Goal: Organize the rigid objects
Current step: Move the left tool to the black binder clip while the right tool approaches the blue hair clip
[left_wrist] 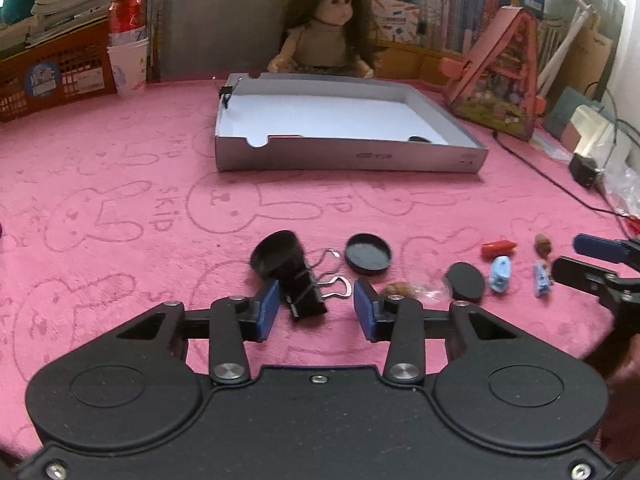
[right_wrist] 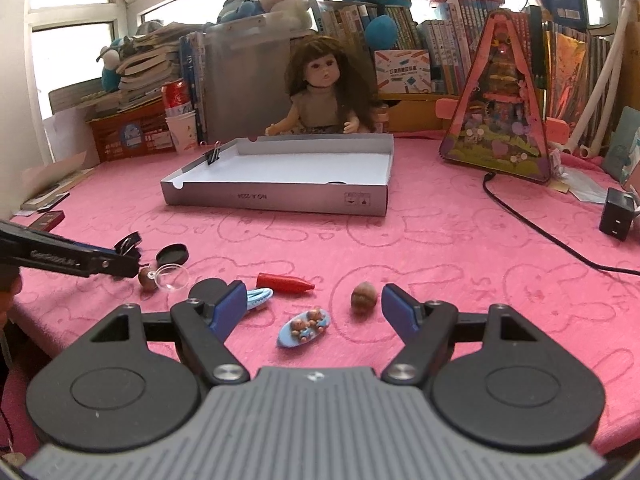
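left wrist view: the left gripper hangs low over the pink cloth, its blue pads apart. a black binder clip lies between them, its body against the left pad while the right pad stands clear of its wire handle, so nothing is clamped. a black cylinder sits touching the clip's far end. beyond lie a round black lid, a black oval piece, a red piece, a blue clip and a second blue clip. the shallow grey box stands further back with a white floor; another binder clip is pinched on its left wall, and a dark object shows at its near right corner, too hidden to name. the right gripper enters at the right edge.

right wrist view: the right gripper has its jaws released and wide, gripping nothing. between and just ahead of the pads lie a blue oval clip with small bears and a brown nut, both apart from the pads. the red piece lies beyond, a blue hair clip beside the left pad. the left gripper reaches in from the left above a clear cup. the grey box holds the clip on its wall; the rest of its floor is bare white apart from a dark shape at the near wall.
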`<state>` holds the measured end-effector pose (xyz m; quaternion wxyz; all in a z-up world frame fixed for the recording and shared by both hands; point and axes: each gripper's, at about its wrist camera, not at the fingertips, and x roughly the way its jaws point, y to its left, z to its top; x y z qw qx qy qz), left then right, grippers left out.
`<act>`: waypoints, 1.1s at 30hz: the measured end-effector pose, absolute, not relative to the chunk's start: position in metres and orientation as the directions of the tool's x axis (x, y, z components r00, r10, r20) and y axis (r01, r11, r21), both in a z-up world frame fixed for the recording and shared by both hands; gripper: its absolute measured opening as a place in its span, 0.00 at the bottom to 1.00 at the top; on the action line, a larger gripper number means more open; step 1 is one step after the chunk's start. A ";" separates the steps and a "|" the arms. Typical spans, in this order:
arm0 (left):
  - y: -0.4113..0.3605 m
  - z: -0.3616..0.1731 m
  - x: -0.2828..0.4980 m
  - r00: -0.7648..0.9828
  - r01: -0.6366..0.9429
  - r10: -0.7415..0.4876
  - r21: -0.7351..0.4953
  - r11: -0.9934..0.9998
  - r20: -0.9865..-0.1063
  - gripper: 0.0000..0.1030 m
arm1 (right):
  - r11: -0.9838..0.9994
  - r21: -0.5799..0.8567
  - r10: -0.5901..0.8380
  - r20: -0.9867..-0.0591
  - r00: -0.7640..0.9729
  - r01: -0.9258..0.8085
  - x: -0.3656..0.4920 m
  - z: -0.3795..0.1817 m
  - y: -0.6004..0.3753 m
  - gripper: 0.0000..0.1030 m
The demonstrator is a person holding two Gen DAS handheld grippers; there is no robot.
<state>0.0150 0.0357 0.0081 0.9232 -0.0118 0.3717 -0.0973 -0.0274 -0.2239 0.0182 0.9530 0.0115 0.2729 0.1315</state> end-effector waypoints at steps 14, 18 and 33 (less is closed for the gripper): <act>0.052 0.010 0.008 0.712 0.140 -0.105 -0.006 0.990 -0.694 0.39 | 0.963 0.077 0.258 -0.544 0.799 -0.258 -0.029 0.013 -0.225 0.81; 0.061 0.012 0.006 0.719 0.108 -0.054 0.034 0.994 -0.693 0.40 | 0.961 0.074 0.261 -0.547 0.796 -0.265 -0.029 0.012 -0.224 0.81; 0.052 0.025 -0.005 0.770 0.086 -0.014 0.083 0.993 -0.638 0.53 | 0.956 0.053 0.267 -0.559 0.785 -0.288 -0.031 0.009 -0.219 0.59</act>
